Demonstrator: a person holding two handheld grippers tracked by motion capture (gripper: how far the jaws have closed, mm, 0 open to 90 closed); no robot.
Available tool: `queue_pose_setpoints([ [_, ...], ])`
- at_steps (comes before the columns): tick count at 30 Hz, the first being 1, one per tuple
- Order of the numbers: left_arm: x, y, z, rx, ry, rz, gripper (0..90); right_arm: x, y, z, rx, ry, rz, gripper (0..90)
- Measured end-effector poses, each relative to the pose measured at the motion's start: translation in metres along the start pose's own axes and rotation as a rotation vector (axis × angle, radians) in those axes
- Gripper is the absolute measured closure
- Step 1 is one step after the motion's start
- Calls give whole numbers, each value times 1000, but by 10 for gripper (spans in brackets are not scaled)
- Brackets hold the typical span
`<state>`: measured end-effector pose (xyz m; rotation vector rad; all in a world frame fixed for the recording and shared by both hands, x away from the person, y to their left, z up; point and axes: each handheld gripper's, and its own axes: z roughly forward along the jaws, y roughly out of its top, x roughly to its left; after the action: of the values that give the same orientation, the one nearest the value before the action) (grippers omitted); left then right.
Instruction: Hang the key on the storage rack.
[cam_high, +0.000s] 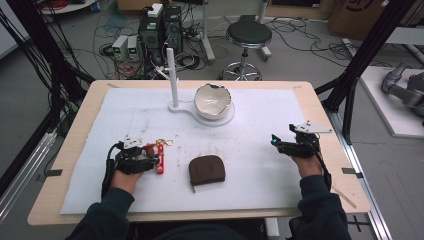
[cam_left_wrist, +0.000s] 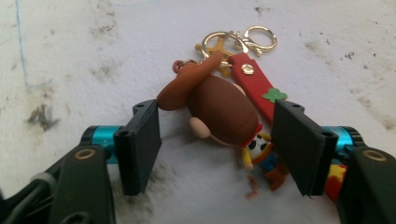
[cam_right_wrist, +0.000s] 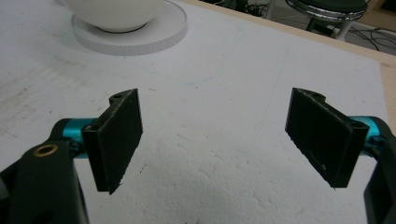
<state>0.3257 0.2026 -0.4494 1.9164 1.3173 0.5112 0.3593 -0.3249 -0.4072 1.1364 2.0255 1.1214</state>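
Desk first: its white foam sheet carries a white bowl on a round base near the far edge, with a thin white post just beside it, and a brown zip pouch toward the near edge. My work now is the pickup of the figure keychain, which lies near the left edge of the desk, well apart from the pouch. My left tool is down at the foam with its jaws spread to either side of the keychain's brown-hatted figure; the right jaw stands just beside the figure's small body and the red strap, but I judge that neither pad presses yet, so nothing is gripped. Closing squarely on the hat and body, not on the loose gold clasp, is what the next move calls for, I think, then a straight lift. My right tool hovers wide apart over bare foam near the right edge, holding nothing. No brand, label or readable writing shows on anything.
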Motion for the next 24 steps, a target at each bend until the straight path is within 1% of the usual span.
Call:
queue_pose_setpoints([
  [1,3,1,-1,2,12,9,381,-1,0,1,1,1,0,191],
  [2,5,1,-1,0,30,44,502,-1,-1,1,2,2,1,191],
  [3,10,1,-1,-6,13,37,599,-1,-1,1,2,3,1,191],
  [4,12,1,-2,-4,3,19,616,-2,-1,1,0,5,3,191],
  [5,13,1,-1,-6,-1,21,641,-3,-2,1,-2,7,11,191],
  [8,12,3,-1,6,10,46,643,-5,-2,1,-7,8,19,191],
  [10,14,5,-1,12,1,49,647,-6,-2,1,-4,8,26,191],
  [11,14,5,-2,3,4,47,648,-6,-3,1,-4,8,21,191],
  [12,16,6,-5,-11,-3,41,649,-5,-3,1,0,8,19,191],
  [13,17,7,-8,-30,-17,31,650,-3,-3,-1,2,8,2,194],
  [15,19,10,-15,-70,-37,19,650,-2,-3,-3,3,6,-2,194],
  [16,20,11,-18,-94,-53,14,650,-2,-3,-3,3,6,-2,194],
  [17,22,16,-26,-139,-70,0,652,-1,-3,-5,-3,4,0,194],
  [18,22,16,-26,-139,-70,0,653,-1,-3,-5,-3,4,0,194],
  [20,22,21,-32,-180,-91,8,654,0,-2,-6,-6,3,3,194],
  [21,22,27,-37,-220,-106,13,654,1,-1,-5,-8,2,-1,194],
  [22,22,27,-37,-220,-106,13,655,1,-1,-5,-8,2,-1,194],
  [24,20,34,-41,-247,-120,23,655,1,-1,-4,-9,5,-3,194],
])
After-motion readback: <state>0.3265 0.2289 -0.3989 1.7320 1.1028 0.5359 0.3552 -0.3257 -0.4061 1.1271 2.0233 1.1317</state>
